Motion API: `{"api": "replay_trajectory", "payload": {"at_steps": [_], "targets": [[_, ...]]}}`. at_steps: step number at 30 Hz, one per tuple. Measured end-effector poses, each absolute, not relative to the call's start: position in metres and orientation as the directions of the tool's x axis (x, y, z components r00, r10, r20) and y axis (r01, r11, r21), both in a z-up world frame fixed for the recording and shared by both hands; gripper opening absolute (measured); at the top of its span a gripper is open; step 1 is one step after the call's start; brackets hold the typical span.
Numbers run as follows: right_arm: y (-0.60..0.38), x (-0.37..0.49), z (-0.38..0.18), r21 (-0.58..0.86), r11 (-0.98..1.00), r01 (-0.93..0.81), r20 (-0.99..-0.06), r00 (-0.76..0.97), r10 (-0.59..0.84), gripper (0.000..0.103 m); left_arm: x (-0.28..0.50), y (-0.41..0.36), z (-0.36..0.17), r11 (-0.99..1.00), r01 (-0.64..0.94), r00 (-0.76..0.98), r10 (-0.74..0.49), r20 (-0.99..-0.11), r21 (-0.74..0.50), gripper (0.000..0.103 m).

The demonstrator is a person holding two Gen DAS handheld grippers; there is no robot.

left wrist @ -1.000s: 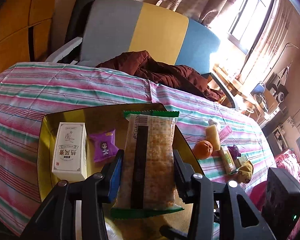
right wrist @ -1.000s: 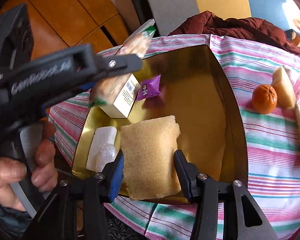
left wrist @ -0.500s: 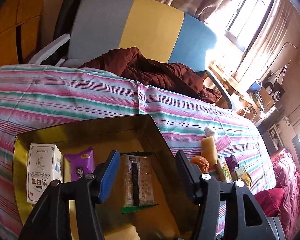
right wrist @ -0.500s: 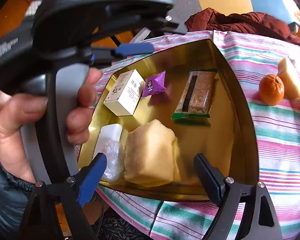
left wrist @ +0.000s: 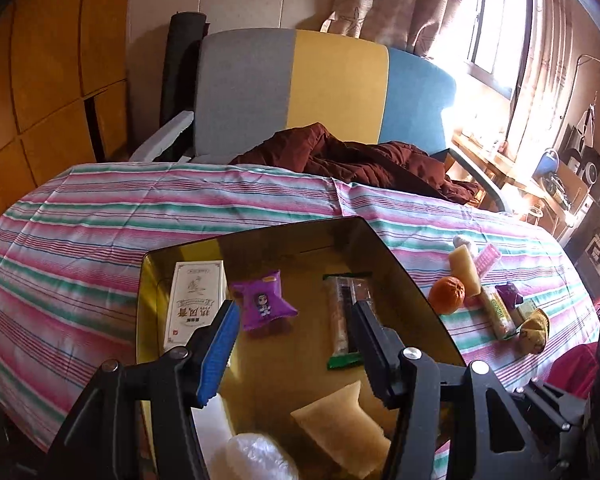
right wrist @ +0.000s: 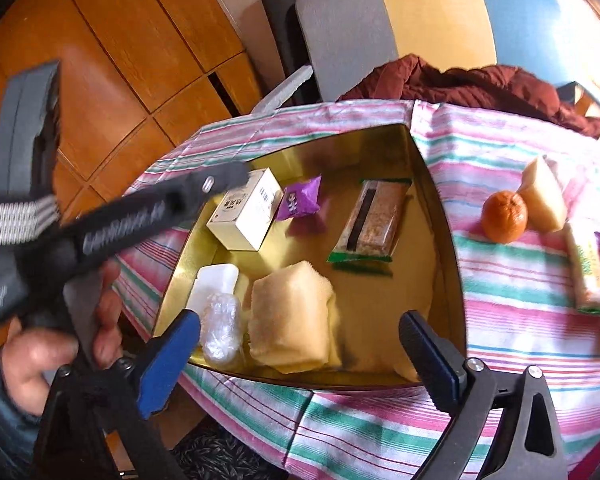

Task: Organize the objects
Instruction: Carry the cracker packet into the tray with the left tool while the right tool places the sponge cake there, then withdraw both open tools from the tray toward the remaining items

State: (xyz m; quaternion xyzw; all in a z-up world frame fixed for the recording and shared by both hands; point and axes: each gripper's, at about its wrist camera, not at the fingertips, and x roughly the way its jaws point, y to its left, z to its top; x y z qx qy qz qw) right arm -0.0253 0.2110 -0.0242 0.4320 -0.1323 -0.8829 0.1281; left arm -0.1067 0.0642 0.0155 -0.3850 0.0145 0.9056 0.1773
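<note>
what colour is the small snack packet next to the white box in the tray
Purple, clearest in the right wrist view.

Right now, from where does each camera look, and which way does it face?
Left wrist: above the gold tray's near edge, facing the chair; left gripper open.
Right wrist: nearer the tray's front corner, looking down; right gripper open, a hand holding the left gripper.
Shared: tray, white box, orange.
</note>
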Motion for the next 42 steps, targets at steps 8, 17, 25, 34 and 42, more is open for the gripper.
{"api": "replay_trajectory", "payload": {"at_steps": [8,17,25,34,42], "targets": [[0.214,-0.019,-0.014,0.259,-0.963,0.076,-0.729,-0.639,-0.247,0.103,-0.076,0.053,0.014,-0.948,-0.312,-0.665,0.263,-0.699,-0.059,0.058],[0.235,-0.011,-0.007,0.192,-0.981,-0.003,-0.728,-0.671,-0.140,0.103,-0.058,0.059,0.013,-0.940,-0.337,-0.659,0.273,-0.701,-0.049,0.058],[0.279,-0.005,-0.008,0.180,-0.975,-0.131,-0.738,-0.673,-0.046,0.103,-0.049,0.072,0.013,-0.925,-0.374,-0.643,0.308,-0.701,-0.063,0.058],[0.351,0.006,-0.011,0.162,-0.936,-0.313,-0.759,-0.645,0.084,0.103,-0.047,0.086,0.001,-0.911,-0.400,-0.590,0.341,-0.732,-0.101,0.058],[0.411,0.007,-0.004,0.119,-0.909,-0.400,-0.757,-0.629,0.177,0.103,-0.048,0.102,0.001,-0.888,-0.452,-0.567,0.357,-0.743,-0.082,0.058]]}}
